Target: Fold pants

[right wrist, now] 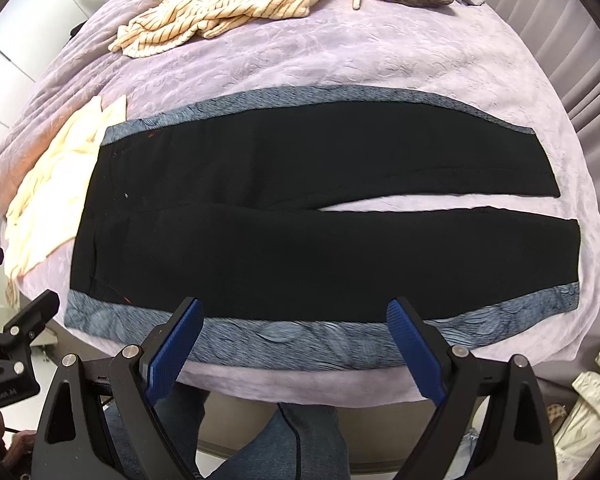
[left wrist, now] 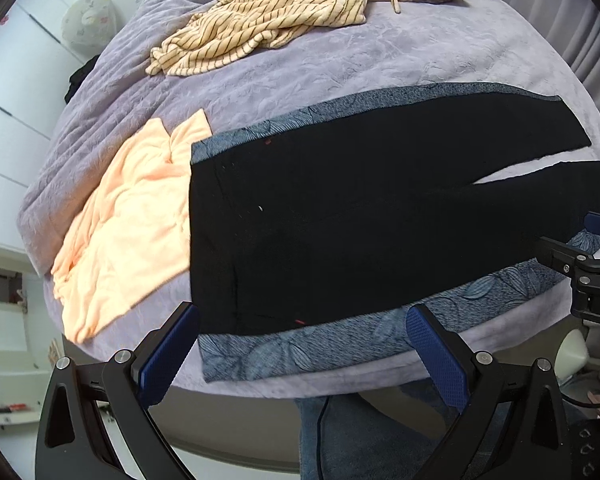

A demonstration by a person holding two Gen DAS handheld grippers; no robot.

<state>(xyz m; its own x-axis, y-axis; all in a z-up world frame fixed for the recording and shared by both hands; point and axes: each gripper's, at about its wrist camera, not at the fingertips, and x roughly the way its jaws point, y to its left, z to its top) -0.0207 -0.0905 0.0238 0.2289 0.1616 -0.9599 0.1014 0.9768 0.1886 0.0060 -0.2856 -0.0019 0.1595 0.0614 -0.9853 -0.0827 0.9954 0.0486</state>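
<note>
Black pants (left wrist: 340, 208) (right wrist: 300, 220) with blue-grey patterned side stripes lie flat across the lilac bed, waistband to the left, both legs running right with a narrow gap between them. My left gripper (left wrist: 300, 312) hovers open over the near edge by the waistband end, nothing between its blue pads. My right gripper (right wrist: 296, 304) stands open above the near side stripe at mid-leg, holding nothing. The right gripper's body shows at the right edge of the left wrist view (left wrist: 588, 264); the left one shows at the left edge of the right wrist view (right wrist: 16, 340).
A peach garment (left wrist: 128, 232) (right wrist: 56, 196) lies just left of the waistband. A cream striped garment (left wrist: 268, 20) (right wrist: 220, 4) lies crumpled at the far side of the lilac bedspread (left wrist: 340, 72). A person's jeans-clad legs (right wrist: 284, 440) stand below the bed edge.
</note>
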